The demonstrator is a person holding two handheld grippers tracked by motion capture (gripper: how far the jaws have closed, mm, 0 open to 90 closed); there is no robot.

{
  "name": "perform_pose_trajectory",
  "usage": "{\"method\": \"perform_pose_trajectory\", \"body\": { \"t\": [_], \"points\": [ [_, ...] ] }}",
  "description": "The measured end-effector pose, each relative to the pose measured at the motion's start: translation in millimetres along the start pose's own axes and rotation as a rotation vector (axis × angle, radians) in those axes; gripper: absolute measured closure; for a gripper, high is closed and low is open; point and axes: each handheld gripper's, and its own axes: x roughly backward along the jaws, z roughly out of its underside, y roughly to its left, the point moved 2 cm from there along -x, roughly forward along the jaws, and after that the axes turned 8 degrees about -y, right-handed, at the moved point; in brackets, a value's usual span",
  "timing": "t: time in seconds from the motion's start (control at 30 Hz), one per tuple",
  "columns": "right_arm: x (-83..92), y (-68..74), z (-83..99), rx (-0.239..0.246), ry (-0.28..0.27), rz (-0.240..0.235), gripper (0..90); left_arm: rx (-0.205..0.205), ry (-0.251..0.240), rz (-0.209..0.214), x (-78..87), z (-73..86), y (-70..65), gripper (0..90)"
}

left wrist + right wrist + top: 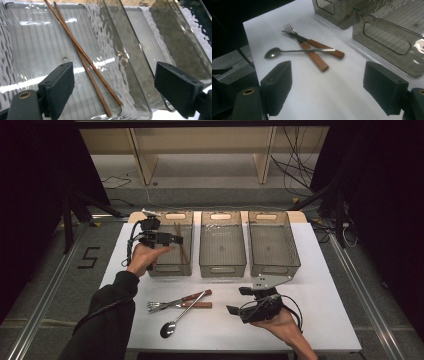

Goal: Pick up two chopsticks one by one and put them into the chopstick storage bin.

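High view first: left gripper hanging over the left bin, jaws apart with nothing between them, pointing across the bin. Two chopsticks lying inside that bin, slanted along its floor. Middle bin and right bin lined up next to it on the white table. Right gripper down near the front edge, jaws spread, touching nothing. Fork, knife and spoon crossed in a loose pile just left of it.

Left gripper view: looking straight down into the left bin, pads wide open on either side of the frame, gripping nothing. Chopsticks clearly free on the ribbed floor, crossing each other, lower tips against the bin's near corner, well clear of both pads. Much sharper here than from above, where just thin brown lines. Middle bin off to the right.

Right gripper view: jaws wide apart too, bare table between them. Spoon lying across the two wooden handles, fork and knife crossed under it — stacking order not readable from the high view. Two bins' ends at top right, nearer one with a cut-out handle.
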Motion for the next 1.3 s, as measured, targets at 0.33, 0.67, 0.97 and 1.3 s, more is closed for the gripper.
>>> {"method": "perform_pose_trajectory", "body": {
  "t": [0.33,0.67,0.97,1.3],
  "points": [
    [1.9,-0.2,-0.2,-0.003,-0.004,0.005,24.0,-0.074,-0.031,0.066,31.4,8.1,-15.9,16.2],
    [3.5,-0.4,0.4,-0.004,-0.009,0.012,24.0,-0.147,-0.026,0.126,58.0,38.9,-29.1,16.4],
    [6.9,-1.9,2.1,-0.009,-0.02,0.027,24.0,-0.194,0.002,0.15,67.1,72.3,-39.2,17.1],
    [15.2,-5.8,5.4,-0.021,-0.054,0.053,24.1,-0.25,0.042,0.142,69.7,97.8,-51.3,17.5]
  ]
}}
